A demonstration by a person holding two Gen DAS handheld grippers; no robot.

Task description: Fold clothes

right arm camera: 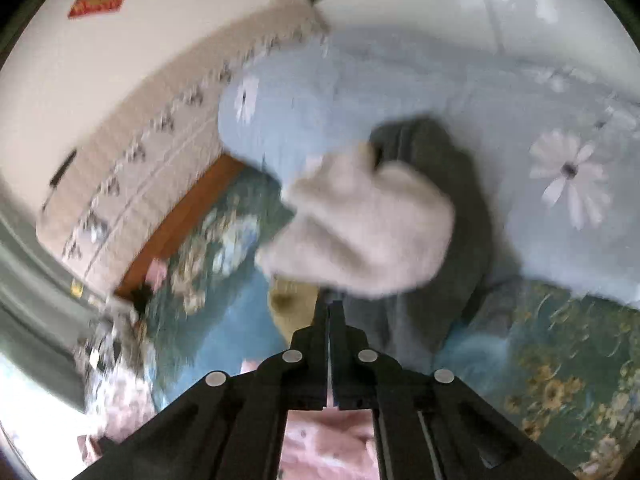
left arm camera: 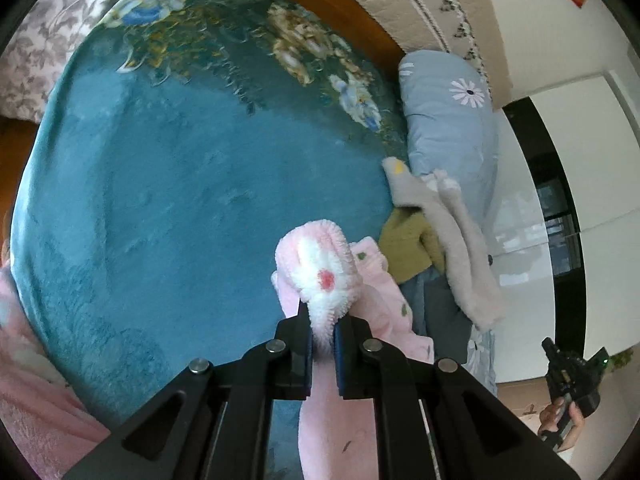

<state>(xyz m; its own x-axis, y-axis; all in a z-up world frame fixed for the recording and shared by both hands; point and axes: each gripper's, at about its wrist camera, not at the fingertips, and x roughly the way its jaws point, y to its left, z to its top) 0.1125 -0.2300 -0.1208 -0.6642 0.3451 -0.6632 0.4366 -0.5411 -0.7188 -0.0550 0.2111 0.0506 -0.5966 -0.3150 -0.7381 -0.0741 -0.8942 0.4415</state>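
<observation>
We have the fluffy pink fleece garment with the white flower patch [left arm camera: 320,276] pinched in our left gripper [left arm camera: 322,344], its jaws closed on a bunched fold of pile, the rest trailing down toward six o'clock past the lower edge of the left wrist view. It hangs lifted over the teal plush bedspread with the floral border [left arm camera: 168,208], which fills the view from seven round to one o'clock.

We judge the fleece light, soft and limp: it will sag and bunch wherever it is unsupported, and the thick pile should keep it from slipping out of the pads. A better hold for folding would be a hem or a corner (a sleeve end or shoulder, if we can find one), taken with both grippers so the cloth spreads flat on the spread.

Our right gripper [right arm camera: 330,312] has its jaws drawn almost together; the right wrist view is blurred, and we cannot tell whether any cloth is caught between them. Just beyond its tips, at twelve o'clock, lies a pale grey fuzzy garment [right arm camera: 360,232] over a dark grey one [right arm camera: 440,184].

At three o'clock in the left view sit the olive-green piece [left arm camera: 408,248], and behind them the light blue daisy-print pillow [left arm camera: 448,120]. The wooden bed frame [left arm camera: 332,4] runs along at one o'clock.
</observation>
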